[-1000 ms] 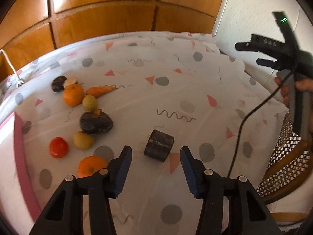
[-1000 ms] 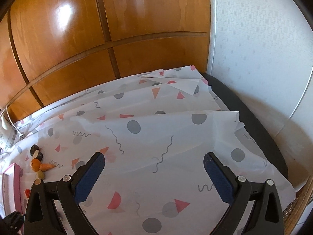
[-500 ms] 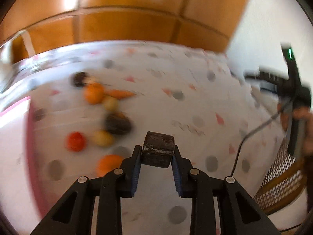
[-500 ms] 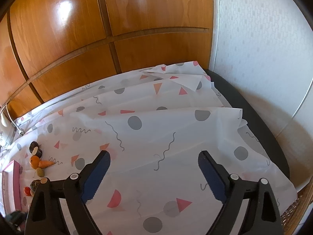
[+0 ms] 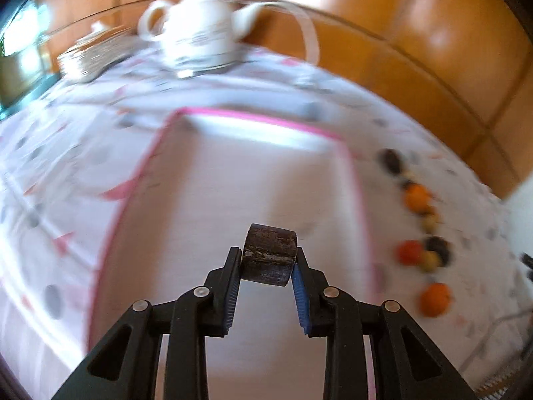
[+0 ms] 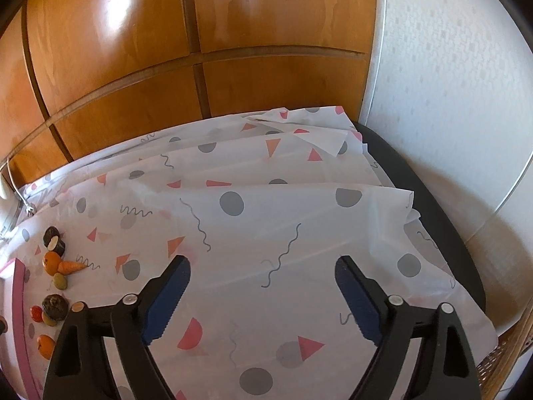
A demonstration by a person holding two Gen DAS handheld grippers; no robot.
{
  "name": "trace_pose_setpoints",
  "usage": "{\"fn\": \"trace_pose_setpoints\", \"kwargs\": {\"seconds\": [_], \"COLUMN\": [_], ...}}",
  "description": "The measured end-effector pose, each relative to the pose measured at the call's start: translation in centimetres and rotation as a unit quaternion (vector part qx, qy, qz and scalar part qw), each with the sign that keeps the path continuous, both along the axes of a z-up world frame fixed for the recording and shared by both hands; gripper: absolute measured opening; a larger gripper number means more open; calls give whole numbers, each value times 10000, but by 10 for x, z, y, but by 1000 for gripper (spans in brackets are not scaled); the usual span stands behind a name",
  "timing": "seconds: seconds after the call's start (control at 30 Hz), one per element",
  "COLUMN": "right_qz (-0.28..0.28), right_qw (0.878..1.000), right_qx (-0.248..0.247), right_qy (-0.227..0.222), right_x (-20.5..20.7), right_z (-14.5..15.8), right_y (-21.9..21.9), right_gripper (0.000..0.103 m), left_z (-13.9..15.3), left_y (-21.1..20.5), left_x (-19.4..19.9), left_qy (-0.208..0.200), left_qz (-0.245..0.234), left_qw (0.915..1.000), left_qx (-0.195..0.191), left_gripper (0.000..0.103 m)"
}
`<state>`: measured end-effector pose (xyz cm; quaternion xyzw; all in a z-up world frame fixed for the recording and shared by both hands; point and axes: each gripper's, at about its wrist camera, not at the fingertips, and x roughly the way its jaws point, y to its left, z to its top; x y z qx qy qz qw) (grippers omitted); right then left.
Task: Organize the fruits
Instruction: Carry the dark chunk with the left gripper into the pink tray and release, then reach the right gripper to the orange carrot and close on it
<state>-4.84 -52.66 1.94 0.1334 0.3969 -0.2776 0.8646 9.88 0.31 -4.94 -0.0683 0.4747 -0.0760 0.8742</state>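
My left gripper [image 5: 268, 263] is shut on a dark brown cylinder-shaped piece [image 5: 269, 259] and holds it above a white tray with a pink rim [image 5: 253, 123]. Several fruits lie in a row right of the tray: an orange [image 5: 434, 304], a red fruit [image 5: 409, 252], a dark fruit [image 5: 437, 246], another orange [image 5: 417, 197]. My right gripper [image 6: 262, 286] is open and empty above the patterned tablecloth [image 6: 253, 206]. The fruits also show at the far left of the right wrist view, with an orange [image 6: 52, 262] and a carrot [image 6: 71, 266].
A white teapot [image 5: 200, 30] and a stack of plates [image 5: 96, 56] stand behind the tray. Wooden panels [image 6: 200, 33] back the table. A white wall [image 6: 449, 100] is at the right. A wicker edge [image 6: 506, 360] shows at the lower right.
My left gripper closed on the dark piece, lifted it and swung left over the tray. My right gripper has shifted slightly and stays open.
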Motion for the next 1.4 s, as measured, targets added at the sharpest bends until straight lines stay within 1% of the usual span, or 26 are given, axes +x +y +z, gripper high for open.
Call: {"fn": "trace_pose_setpoints", "kwargs": {"seconds": [0.07,0.17,0.23,0.27,0.33,0.37,0.53,0.6,0.7,0.77,0.87,1.0,1.1,1.17,1.23,1.4], "right_qz": [29,18,-14,-26,-42,-42,43,116,302,450,596,790,1075,1311,1560,2170], "right_qw": [10000,9999,9998,9998,9997,9997,9994,9994,9991,9983,9973,9955,9923,9891,9852,9734], "right_qx": [-50,-90,-98,-94,-93,-97,-136,-133,-107,-131,-89,-26,75,96,94,238], "right_qy": [53,131,170,186,211,229,305,311,285,338,418,529,607,660,700,696], "right_x": [2,3,3,4,3,4,7,8,11,14,17,21,24,26,29,42], "right_z": [-1,-3,-4,-4,-5,-6,-8,-8,-9,-11,-14,-19,-21,-22,-23,-24], "right_y": [2,2,1,0,0,-1,3,5,12,17,21,29,40,52,66,110], "right_gripper": [89,89,89,89,89,89,89,89,87,87,86,80,71,66,57,49], "left_z": [-7,-12,-14,-14,-12,-11,0,4,11,14,13,9,10,11,11,13], "left_y": [16,28,32,33,34,32,41,42,43,45,46,50,53,55,56,57], "left_x": [4,3,-2,-3,-8,-10,-26,-32,-41,-48,-54,-63,-68,-71,-73,-77], "left_qy": [26,-30,-59,-65,-84,-104,-211,-291,-385,-425,-395,-325,-351,-384,-407,-468], "left_qz": [217,434,543,587,694,742,1025,1079,1093,1115,1151,1216,1251,1274,1294,1298], "left_qw": [9996,9987,9982,9979,9973,9970,9945,9936,9931,9927,9924,9919,9913,9909,9906,9903], "left_qx": [177,272,267,254,210,194,98,159,199,173,183,191,207,199,180,184], "left_gripper": [30,30,31,38,46,49,54,56,58,62,63,65,65,66,67,70]}}
